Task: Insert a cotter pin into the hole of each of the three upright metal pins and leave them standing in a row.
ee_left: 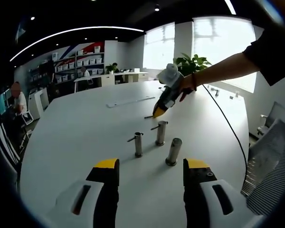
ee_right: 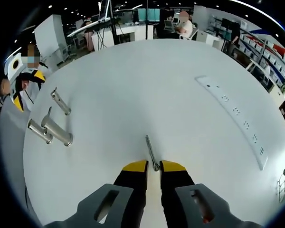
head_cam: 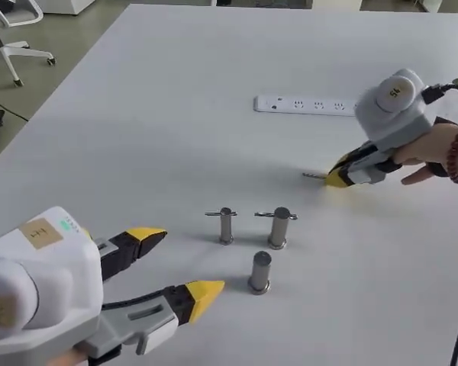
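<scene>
Workbench (ee_right: 147,80); cotter pin (ee_right: 149,148) in hand-held gripper (ee_right: 153,167)

3 metal pins (head_cam: 226,226) (head_cam: 279,229) (head_cam: 260,272) gleam on smooth matt table (head_cam: 175,114).

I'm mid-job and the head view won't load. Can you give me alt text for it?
The right tool holds a cotter pin right of three upright pins on a white table: the back left pin and back right pin carry cotter pins, the front pin has none. The left tool is open at lower left; a power strip lies behind.
</scene>
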The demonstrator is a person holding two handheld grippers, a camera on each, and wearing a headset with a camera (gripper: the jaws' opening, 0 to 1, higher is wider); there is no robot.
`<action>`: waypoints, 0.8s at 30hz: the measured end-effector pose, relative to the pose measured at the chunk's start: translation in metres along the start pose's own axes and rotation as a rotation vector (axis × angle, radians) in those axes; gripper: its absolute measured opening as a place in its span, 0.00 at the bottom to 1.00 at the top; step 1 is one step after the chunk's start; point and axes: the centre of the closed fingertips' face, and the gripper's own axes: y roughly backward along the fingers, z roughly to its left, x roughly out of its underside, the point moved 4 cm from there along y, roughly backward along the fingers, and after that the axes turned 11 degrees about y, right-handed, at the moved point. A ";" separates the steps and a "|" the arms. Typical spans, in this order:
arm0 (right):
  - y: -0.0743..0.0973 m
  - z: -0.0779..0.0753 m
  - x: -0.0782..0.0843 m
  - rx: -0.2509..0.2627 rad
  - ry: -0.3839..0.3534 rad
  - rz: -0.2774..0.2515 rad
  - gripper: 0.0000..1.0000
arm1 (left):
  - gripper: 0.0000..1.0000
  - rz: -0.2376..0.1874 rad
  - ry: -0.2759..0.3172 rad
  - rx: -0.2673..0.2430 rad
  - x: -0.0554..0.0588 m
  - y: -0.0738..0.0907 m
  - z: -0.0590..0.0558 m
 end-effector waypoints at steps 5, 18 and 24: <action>0.000 0.003 -0.003 -0.026 0.056 0.046 0.02 | 0.53 0.008 -0.005 0.005 0.001 0.000 -0.002; -0.002 -0.005 -0.002 -0.026 0.085 0.112 0.00 | 0.53 0.005 -0.004 0.014 -0.003 0.001 -0.003; -0.003 -0.004 -0.004 -0.009 0.109 0.107 0.00 | 0.53 0.014 -0.002 0.013 -0.001 0.002 -0.003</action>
